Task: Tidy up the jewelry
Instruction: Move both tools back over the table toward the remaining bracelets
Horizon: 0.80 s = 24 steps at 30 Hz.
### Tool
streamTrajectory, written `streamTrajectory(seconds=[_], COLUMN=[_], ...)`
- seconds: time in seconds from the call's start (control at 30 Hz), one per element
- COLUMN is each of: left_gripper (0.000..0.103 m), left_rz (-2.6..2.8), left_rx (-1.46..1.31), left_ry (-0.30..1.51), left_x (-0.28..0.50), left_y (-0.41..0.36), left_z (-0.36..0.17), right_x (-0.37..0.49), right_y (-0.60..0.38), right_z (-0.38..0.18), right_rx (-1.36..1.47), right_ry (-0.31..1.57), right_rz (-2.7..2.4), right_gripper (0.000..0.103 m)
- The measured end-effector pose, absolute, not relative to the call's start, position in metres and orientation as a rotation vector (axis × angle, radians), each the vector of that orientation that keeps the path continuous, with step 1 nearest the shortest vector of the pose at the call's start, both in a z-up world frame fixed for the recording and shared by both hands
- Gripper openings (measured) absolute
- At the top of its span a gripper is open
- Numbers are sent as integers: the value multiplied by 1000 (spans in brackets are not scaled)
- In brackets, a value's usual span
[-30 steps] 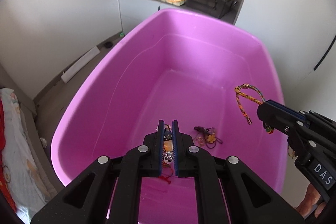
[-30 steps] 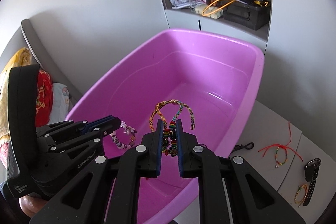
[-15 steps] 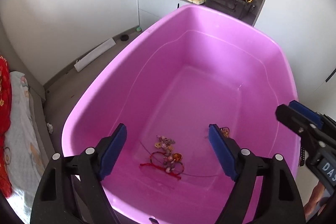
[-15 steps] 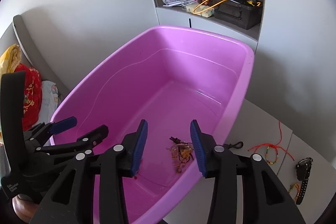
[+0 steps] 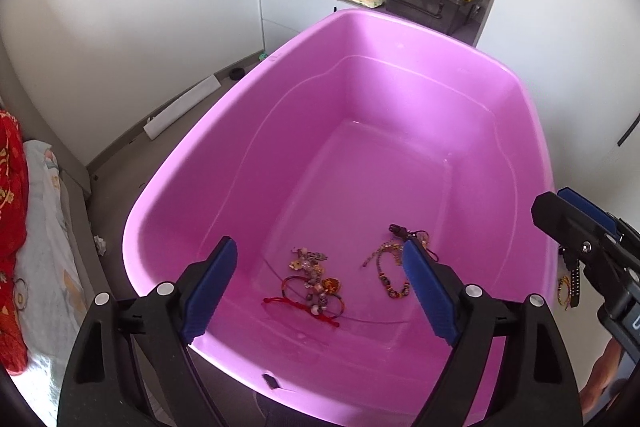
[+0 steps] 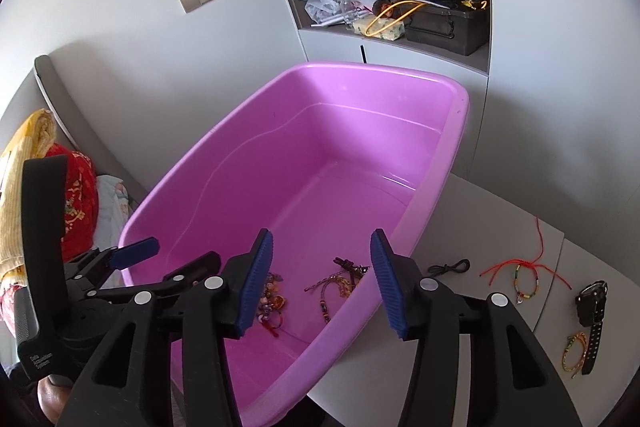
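Left gripper (image 5: 316, 291) released, jaws spread wide above near end of pink tub (image 5: 400, 39). On tub floor: beaded bracelet cluster with red cord (image 5: 314, 285) at left, braided bracelet tangle (image 5: 390, 265) just right, apart. Right gripper (image 6: 322, 283) released, empty, over tub's near right rim. On desk (image 6: 500, 227) beside tub: black cord (image 6: 448, 268), red-string bracelet (image 6: 526, 277), black watch (image 6: 592, 311), small woven bracelet (image 6: 574, 351).

The left gripper (image 5: 318, 291) hangs with jaws spread wide, holding nothing. The right gripper (image 6: 322, 283) is likewise spread and bare — its tip shows at three o'clock in the left wrist view
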<state>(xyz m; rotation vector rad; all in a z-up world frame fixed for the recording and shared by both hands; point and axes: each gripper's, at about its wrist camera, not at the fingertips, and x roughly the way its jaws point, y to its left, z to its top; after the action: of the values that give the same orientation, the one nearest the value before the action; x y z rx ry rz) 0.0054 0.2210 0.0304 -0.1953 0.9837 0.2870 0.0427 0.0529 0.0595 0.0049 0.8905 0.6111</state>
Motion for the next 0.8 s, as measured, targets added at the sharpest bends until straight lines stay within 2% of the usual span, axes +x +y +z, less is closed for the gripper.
streamTrajectory(seconds=[0.37, 0.8], left_gripper=[83, 84], left_rz=[255, 164], left_rx=[-170, -42], left_ry=[948, 932], left_x=[16, 8], left_y=[206, 151], left_z=[52, 70], right_x=[35, 19], right_y=[6, -66], right_z=[78, 88], right_rx=[43, 188], right_ry=[824, 782], right_rz=[551, 438], right_gripper=[54, 55])
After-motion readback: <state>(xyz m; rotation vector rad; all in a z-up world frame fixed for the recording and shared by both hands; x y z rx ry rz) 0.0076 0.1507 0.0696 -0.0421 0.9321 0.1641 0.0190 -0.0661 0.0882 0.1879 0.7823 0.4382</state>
